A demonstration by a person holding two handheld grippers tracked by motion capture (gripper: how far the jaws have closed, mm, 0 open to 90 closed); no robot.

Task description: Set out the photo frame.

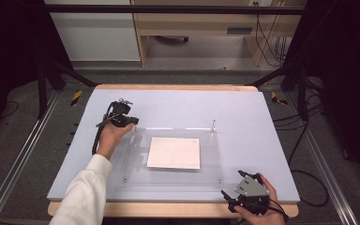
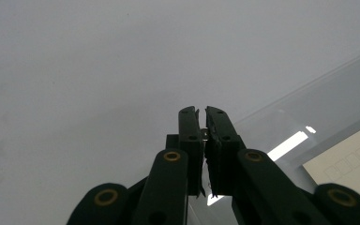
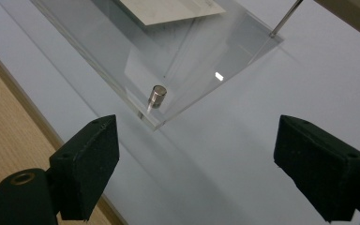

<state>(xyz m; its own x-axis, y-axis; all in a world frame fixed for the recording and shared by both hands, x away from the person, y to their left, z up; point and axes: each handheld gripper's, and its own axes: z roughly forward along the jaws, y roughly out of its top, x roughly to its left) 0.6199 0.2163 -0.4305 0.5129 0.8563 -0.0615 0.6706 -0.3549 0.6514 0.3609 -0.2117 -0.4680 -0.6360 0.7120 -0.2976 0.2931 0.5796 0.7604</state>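
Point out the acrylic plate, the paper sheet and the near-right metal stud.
acrylic plate (image 1: 211, 176): high view, bare strip near its front edge.
paper sheet (image 1: 174, 153): high view, middle of the sheet.
metal stud (image 3: 157, 95): right gripper view, side of the small cylinder at the plate's corner.

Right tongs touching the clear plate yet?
Apart. The right gripper view shows the right tongs wide open, with bare table between the pads and the clear plate, whose near corner lies beyond them.

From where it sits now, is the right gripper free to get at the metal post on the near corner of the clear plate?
Probably yes. The right gripper has its jaws wide open, and the post stands just ahead of them at the plate corner, with bare mat between.
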